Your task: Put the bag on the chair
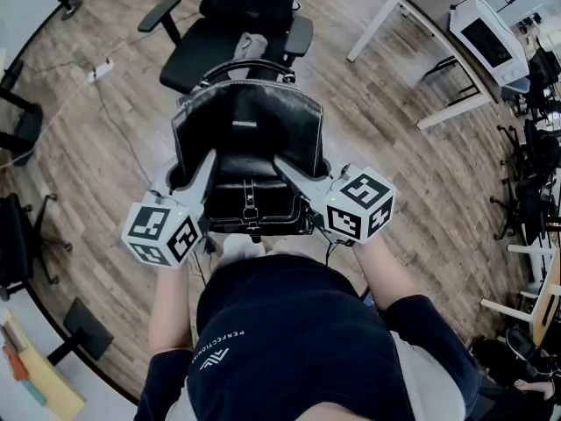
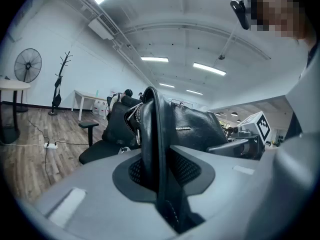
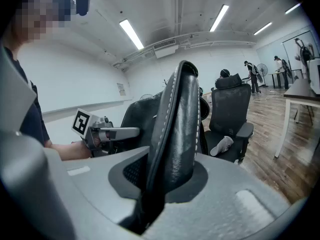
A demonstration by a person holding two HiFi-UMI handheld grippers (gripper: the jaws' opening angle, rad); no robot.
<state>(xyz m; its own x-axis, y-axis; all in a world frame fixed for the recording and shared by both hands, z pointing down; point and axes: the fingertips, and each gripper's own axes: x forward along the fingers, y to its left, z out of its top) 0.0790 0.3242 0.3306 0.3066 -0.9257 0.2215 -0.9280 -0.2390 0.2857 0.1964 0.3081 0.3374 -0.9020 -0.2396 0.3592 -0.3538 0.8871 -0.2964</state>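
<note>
Glossy black leather bag [image 1: 248,134] mid-air, dead centre, not on seat yet. Left gripper [image 1: 207,167] pinching its 9 o'clock edge, right gripper [image 1: 289,172] its 3 o'clock edge. Black office chair [image 1: 210,55] at 12. Looks like carry step. Next up imo: reach forward, lower onto seat, dodge pale rag [image 1: 252,44].

Between armrests [image 1: 158,13], chair [image 1: 209,49] seat free — bar a pale cloth [image 1: 252,44]
</note>
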